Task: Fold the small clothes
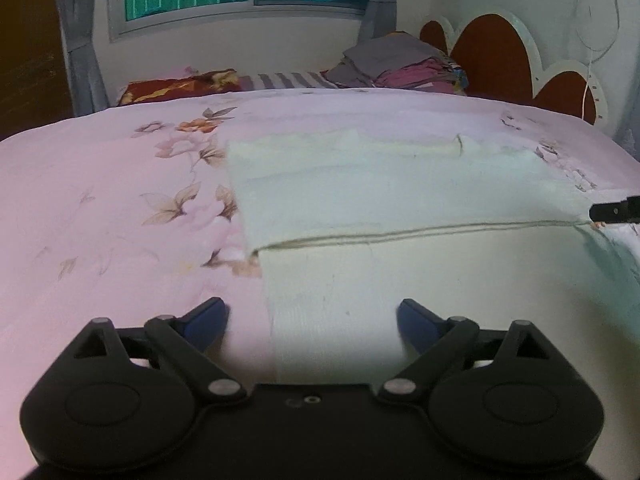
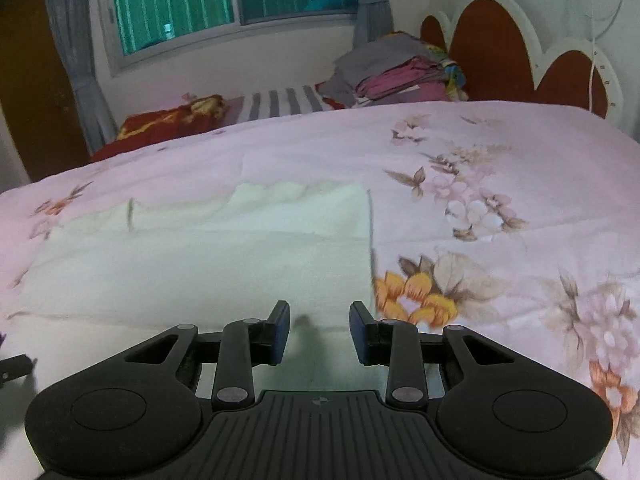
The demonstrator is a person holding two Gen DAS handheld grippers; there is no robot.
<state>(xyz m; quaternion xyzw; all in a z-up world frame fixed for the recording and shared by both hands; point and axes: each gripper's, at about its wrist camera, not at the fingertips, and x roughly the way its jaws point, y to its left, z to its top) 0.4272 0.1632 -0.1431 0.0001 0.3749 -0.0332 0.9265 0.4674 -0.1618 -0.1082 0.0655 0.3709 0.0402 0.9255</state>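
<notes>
Lying flat on the pink floral bed (image 1: 100, 200), the pale green garment (image 1: 400, 200) fills twelve o'clock ahead of the left hand-held gripper (image 1: 312, 320), whose jaws are spread wide and empty over its left edge, probably ready to take that side. At three o'clock, the right hand-held gripper (image 2: 319, 332) is part-open near the garment's right edge, pinching nothing, likely to lift both sides evenly.

Black grippers (image 1: 312, 320) (image 2: 320, 334) — blue pads, silver pivot screws.

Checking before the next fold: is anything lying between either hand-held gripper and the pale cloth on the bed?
Nothing visible. The pale cloth lies flat directly ahead of the left hand-held gripper and right hand-held gripper.
</notes>
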